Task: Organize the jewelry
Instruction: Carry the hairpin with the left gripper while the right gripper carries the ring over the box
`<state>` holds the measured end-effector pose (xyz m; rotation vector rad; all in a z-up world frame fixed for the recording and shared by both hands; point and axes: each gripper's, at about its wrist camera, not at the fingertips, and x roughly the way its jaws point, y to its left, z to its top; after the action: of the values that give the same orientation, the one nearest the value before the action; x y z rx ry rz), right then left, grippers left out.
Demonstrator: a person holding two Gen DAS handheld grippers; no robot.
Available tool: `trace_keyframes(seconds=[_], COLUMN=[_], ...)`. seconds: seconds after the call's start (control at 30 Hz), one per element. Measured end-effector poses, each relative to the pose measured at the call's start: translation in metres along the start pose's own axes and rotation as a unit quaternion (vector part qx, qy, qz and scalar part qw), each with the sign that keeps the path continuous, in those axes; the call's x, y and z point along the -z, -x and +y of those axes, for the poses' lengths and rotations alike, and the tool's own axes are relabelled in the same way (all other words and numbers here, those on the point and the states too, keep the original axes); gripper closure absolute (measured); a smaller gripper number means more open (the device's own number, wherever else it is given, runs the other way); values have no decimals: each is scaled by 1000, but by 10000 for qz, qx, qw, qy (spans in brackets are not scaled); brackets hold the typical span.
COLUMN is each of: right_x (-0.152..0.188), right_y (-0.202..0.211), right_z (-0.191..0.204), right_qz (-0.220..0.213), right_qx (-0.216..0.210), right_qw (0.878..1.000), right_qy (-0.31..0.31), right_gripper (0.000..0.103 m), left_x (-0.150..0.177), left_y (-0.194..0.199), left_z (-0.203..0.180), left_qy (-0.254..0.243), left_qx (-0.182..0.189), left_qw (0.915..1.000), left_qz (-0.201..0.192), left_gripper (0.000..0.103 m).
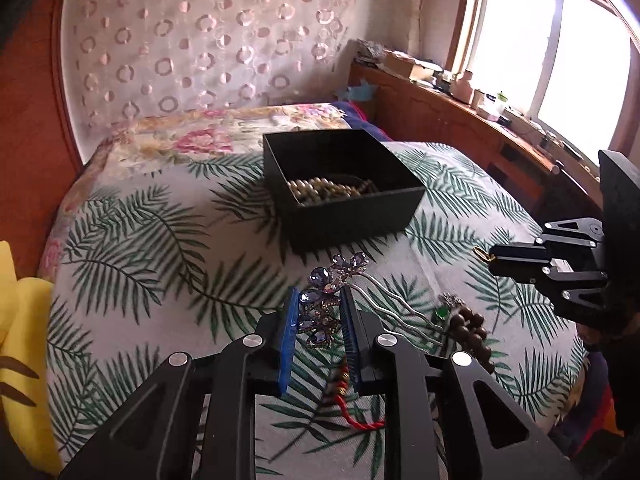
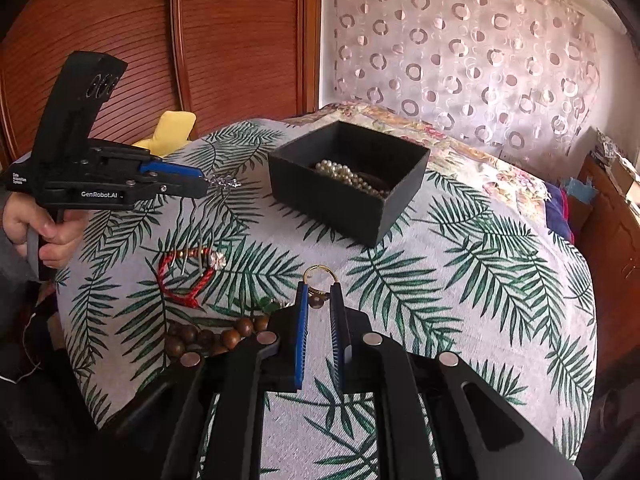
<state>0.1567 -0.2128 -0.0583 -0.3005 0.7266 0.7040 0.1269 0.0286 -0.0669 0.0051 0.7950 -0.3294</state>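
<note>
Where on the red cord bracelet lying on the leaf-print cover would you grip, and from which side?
Grip the red cord bracelet on its bare cord loop, coming straight down from above. It lies flat on the leaf-print cover, and the cord is thin and free of the beaded stretch, so tongs can close across it.

Bedroom surroundings, beyond the work itself

A palm-leaf bedspread (image 1: 168, 248) covers the bed, with a floral quilt (image 1: 224, 136) at its far end. A sheer curtain (image 1: 208, 36) with ring patterns hangs behind, beside a reddish wooden wardrobe (image 2: 224, 40). A yellow cushion (image 1: 24, 352) lies at the bed's edge; a cluttered windowsill (image 1: 484, 100) runs under the bright window (image 1: 552, 48).
</note>
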Motion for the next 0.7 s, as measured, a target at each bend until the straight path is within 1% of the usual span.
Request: trace_keyframes(seconds=[0.23,0.43,0.57,0.7], right_x=[-18,-44,-65,-79], right_y=[2,-3,-16,-35], right_z=[-2,-10,-16,-23], right_qz=[-145,-314,-356,-242], right_qx=[51,51,39,101], right_qw=[9999,9995,9994,9997], right_qy=[34,-1,1,-17], right_gripper=[91,91,91,91], left_x=[-18,-32,-45,-59], left_y=[1,-2,-2,-4], left_z=[2,1,2,3], left_qy=[-16,-31,-19,-6], left_qx=[-116,-208,-254,-326], left_qw=[9998,9995,9991,9987], left_qz=[-134,-225,-332,-402], left_gripper=[84,84,84,84])
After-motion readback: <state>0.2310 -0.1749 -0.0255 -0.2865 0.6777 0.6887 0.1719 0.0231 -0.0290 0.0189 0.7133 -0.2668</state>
